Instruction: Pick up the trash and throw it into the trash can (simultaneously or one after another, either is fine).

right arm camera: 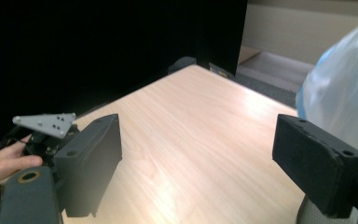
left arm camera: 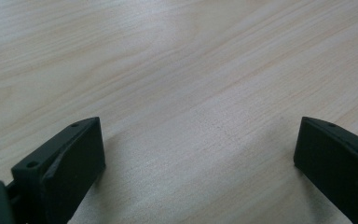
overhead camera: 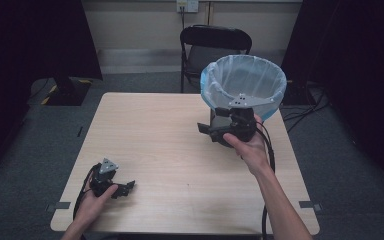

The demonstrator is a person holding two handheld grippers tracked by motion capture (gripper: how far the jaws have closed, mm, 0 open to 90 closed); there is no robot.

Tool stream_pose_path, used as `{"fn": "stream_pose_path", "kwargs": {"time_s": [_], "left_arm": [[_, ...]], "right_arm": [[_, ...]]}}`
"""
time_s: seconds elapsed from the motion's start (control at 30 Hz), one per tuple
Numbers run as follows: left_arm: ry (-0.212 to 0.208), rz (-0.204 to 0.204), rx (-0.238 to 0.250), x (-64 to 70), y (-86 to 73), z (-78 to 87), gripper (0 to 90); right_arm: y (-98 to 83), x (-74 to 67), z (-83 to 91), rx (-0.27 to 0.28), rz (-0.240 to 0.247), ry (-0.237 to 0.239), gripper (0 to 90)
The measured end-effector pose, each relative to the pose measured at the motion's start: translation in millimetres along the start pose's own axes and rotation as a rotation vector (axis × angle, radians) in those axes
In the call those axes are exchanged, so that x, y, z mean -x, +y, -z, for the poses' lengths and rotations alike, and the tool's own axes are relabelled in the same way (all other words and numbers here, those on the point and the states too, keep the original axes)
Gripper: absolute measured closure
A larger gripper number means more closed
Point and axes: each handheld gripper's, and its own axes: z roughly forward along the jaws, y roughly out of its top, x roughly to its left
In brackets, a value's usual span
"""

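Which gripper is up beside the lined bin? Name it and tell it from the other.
The right gripper, held raised against the bag-lined bin at the table's far right. The left gripper sits low on the table at the near left, far from the bin.

Each hand-held black two-jaw gripper, the left gripper (overhead camera: 125,188) and the right gripper (overhead camera: 203,128), carries a grey three-cornered plate dotted with small holes and trails a black cable. The jaws are flat matte blocks with screw holes. The person's forearms are bare, without sleeves.

Pale wood-grain table (overhead camera: 170,150) showing beside black grippers.
Bin liner (overhead camera: 243,80) appearing translucent whitish-blue, perhaps; chair (overhead camera: 215,45) looking black.
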Motion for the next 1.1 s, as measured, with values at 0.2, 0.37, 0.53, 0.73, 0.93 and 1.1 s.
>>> {"fn": "stream_pose_path", "kwargs": {"time_s": [0.2,0.37,0.53,0.73,0.93,1.1], "left_arm": [[0.0,0.001,0.001,0.0,0.0,0.0,1.3],[0.0,0.001,0.001,0.0,0.0,-0.1,1.3],[0.0,0.0,0.0,0.0,0.0,0.0,1.3],[0.0,0.0,0.0,0.0,0.0,0.0,1.3],[0.0,0.001,0.001,0.1,0.0,0.0,1.3],[0.0,0.001,0.0,0.0,0.0,0.0,1.3]], "right_arm": [[-26.1,-3.8,-4.7,-0.032,-0.021,-0.007,15.7],[-46.1,-4.5,-7.0,-0.058,-0.041,-0.022,15.6],[-60.4,-3.6,-6.7,-0.085,-0.056,-0.034,15.3],[-80.0,-2.4,-5.7,-0.116,-0.081,-0.051,15.3],[-100.8,1.0,-6.9,-0.157,-0.081,-0.107,15.7],[-119.7,3.9,-8.0,-0.199,-0.103,-0.115,15.9]]}}
